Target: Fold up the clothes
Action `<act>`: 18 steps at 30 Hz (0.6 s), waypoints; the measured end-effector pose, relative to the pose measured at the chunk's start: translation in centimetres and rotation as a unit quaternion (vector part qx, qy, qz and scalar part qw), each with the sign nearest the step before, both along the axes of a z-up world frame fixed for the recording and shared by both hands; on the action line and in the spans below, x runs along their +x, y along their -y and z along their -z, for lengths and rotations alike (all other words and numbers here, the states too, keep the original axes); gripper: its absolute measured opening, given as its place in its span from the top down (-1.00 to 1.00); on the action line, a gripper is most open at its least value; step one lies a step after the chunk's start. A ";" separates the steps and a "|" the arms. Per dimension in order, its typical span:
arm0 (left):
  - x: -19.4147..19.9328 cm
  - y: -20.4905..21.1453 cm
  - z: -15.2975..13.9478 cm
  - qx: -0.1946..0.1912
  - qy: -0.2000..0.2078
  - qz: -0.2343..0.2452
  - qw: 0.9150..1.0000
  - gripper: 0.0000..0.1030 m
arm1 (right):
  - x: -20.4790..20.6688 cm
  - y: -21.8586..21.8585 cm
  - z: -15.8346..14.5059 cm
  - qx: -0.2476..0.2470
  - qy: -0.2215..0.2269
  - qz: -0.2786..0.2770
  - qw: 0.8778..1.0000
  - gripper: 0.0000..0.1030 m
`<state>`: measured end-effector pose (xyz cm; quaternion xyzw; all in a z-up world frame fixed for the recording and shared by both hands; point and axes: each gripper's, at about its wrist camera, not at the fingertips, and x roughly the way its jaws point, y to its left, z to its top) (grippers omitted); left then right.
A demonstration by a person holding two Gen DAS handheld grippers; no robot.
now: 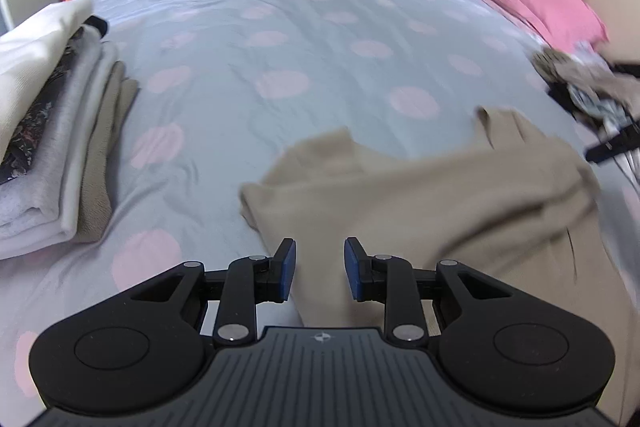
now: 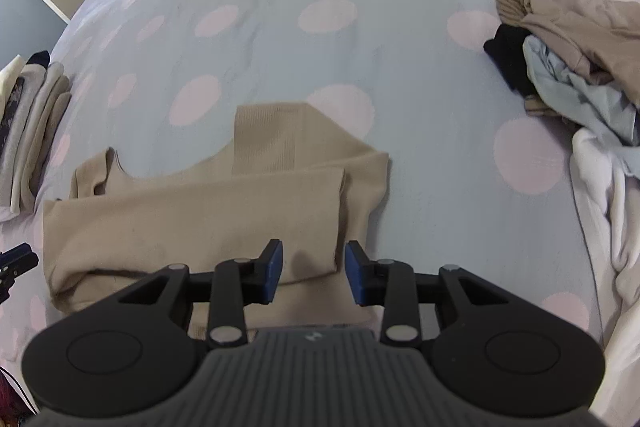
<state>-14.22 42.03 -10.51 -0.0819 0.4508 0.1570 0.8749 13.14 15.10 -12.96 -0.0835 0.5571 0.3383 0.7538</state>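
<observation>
Both grippers, left (image 1: 320, 269) and right (image 2: 314, 273), hover with fingers apart, empty. Beige top (image 2: 200, 203) lies half-folded on the bed (image 2: 360, 47). Pinch both near corners, then fold evenly away.

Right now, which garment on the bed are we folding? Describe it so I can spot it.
On the polka-dot bedspread, between the folded stack and the unsorted heap, lies the beige sweater, beneath both open grippers. It alone lies flat, a sleeve folded across it.
</observation>
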 end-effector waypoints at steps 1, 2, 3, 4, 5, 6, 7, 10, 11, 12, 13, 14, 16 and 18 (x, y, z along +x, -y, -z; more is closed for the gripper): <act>-0.2 0.5 0.0 0.003 -0.004 0.005 1.000 0.44 | -0.2 0.0 0.0 0.001 0.000 -0.003 1.000 0.27; -0.4 1.0 0.1 0.006 -0.009 0.011 1.000 0.38 | -0.4 0.0 0.0 0.004 0.005 -0.008 1.000 0.27; -0.5 1.3 0.2 0.008 -0.012 0.014 1.000 0.36 | -0.5 -0.1 0.0 0.007 0.009 -0.014 1.000 0.35; -0.7 1.7 0.2 0.010 -0.015 0.016 1.000 0.31 | -0.7 -0.2 0.0 0.010 0.013 -0.019 1.000 0.50; -0.9 1.9 0.3 0.013 -0.015 0.018 1.000 0.27 | -0.9 -0.3 0.0 0.013 0.018 -0.025 0.999 0.87; -1.1 2.1 0.4 0.017 -0.015 0.020 1.000 0.26 | -1.0 -0.3 0.0 0.015 0.022 -0.031 0.999 0.93; -1.3 2.3 0.5 0.020 -0.014 0.022 0.999 0.25 | -1.2 -0.4 -0.2 0.018 0.029 -0.032 0.999 0.94; -1.1 3.0 1.0 0.035 -0.013 0.039 0.999 0.24 | -1.0 0.3 -1.9 0.024 0.057 0.011 0.998 0.96; -1.0 3.4 1.1 0.039 -0.015 0.047 0.998 0.24 | -0.8 0.7 -2.4 0.029 0.059 0.034 0.997 0.96; -0.8 3.8 1.3 0.044 -0.016 0.057 0.997 0.24 | -0.5 1.2 -2.8 0.035 0.060 0.051 0.996 0.96; -0.6 4.3 1.4 0.051 -0.018 0.068 0.996 0.23 | -0.5 1.4 -3.1 0.037 0.062 0.060 0.996 0.96; -0.4 4.8 1.6 0.059 -0.022 0.079 0.995 0.22 | -0.5 1.5 -3.2 0.038 0.059 0.060 0.996 0.96; 0.0 5.8 2.1 0.079 -0.031 0.100 0.991 0.21 | -0.6 1.6 -3.3 0.038 0.053 0.060 0.996 0.96; 0.4 6.4 2.9 0.099 -0.041 0.114 0.988 0.17 | -0.7 1.4 -2.9 0.033 0.049 0.055 0.997 0.96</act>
